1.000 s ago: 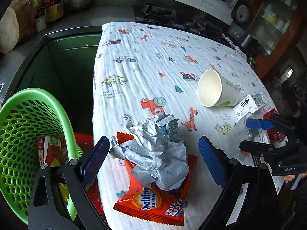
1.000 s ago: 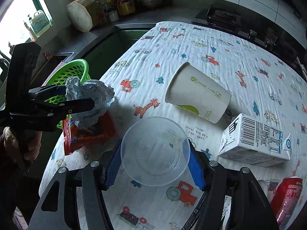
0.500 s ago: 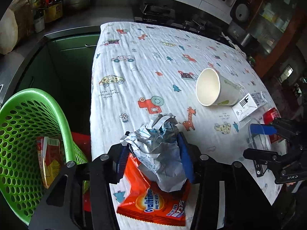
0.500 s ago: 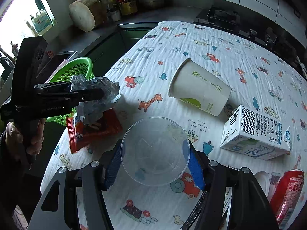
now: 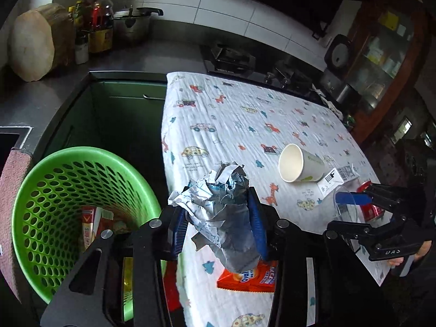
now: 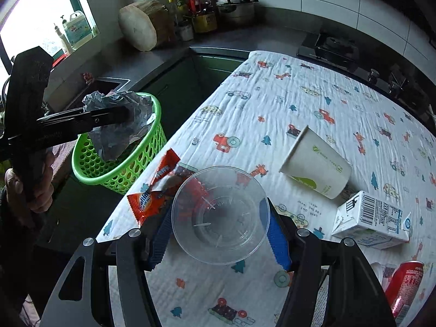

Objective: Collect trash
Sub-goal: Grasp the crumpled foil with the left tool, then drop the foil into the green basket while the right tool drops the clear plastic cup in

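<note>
Clenched on a crumpled paper wad [image 5: 223,212], your left gripper [image 5: 219,224] holds it lifted beside the green basket [image 5: 41,190], above the table edge. Your right gripper [image 6: 219,234] clasps a clear plastic bowl [image 6: 220,215] over the patterned tablecloth [image 6: 313,103], farther from the basket, near an orange snack wrapper [image 6: 152,196].

left tongs [image 5: 218,223] clamp crumpled paper [image 5: 220,212] above the table edge, beside the green basket [image 5: 68,163].
</note>
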`<act>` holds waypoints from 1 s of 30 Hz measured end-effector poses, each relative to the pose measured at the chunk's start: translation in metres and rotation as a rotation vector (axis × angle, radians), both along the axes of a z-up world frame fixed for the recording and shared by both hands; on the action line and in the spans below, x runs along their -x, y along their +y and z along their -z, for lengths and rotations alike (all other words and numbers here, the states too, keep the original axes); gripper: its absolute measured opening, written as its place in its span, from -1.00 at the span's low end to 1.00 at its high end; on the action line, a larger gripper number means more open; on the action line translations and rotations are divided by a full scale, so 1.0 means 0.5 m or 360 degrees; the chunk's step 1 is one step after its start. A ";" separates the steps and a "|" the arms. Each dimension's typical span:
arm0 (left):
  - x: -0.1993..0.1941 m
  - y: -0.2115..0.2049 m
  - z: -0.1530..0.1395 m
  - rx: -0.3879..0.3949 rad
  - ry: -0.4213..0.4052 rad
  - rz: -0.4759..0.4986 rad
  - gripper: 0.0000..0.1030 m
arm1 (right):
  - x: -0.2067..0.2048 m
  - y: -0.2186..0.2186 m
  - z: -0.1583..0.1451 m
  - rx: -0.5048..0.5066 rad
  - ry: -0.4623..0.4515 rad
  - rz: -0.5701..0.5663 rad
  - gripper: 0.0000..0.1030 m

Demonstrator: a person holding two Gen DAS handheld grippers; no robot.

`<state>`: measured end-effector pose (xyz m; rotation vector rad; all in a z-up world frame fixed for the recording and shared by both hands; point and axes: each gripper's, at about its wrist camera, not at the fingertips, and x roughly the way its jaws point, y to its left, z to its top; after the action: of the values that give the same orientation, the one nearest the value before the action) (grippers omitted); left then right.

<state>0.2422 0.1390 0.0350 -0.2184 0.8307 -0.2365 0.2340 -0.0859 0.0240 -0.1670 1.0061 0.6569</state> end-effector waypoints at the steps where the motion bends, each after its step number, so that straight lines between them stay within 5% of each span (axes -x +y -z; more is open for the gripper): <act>1: 0.004 0.020 -0.002 -0.0007 -0.0002 -0.0028 -0.22 | 0.001 0.016 -0.005 -0.0007 -0.0007 -0.0019 0.18; 12: 0.020 0.227 0.080 -0.0069 0.0161 -0.0316 -0.19 | -0.007 0.188 -0.012 -0.0048 0.0019 -0.0186 0.18; 20: 0.040 0.297 0.150 -0.0070 0.0283 -0.0423 0.20 | -0.023 0.309 -0.008 -0.0087 0.0054 -0.0275 0.18; 30: 0.090 0.354 0.166 -0.0014 0.0302 -0.0520 0.56 | -0.032 0.422 0.020 -0.0139 0.0127 -0.0307 0.18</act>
<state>0.1974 0.3161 -0.0479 -0.3682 0.9690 0.0959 0.2501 0.1250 0.0141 -0.1633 1.0438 0.8878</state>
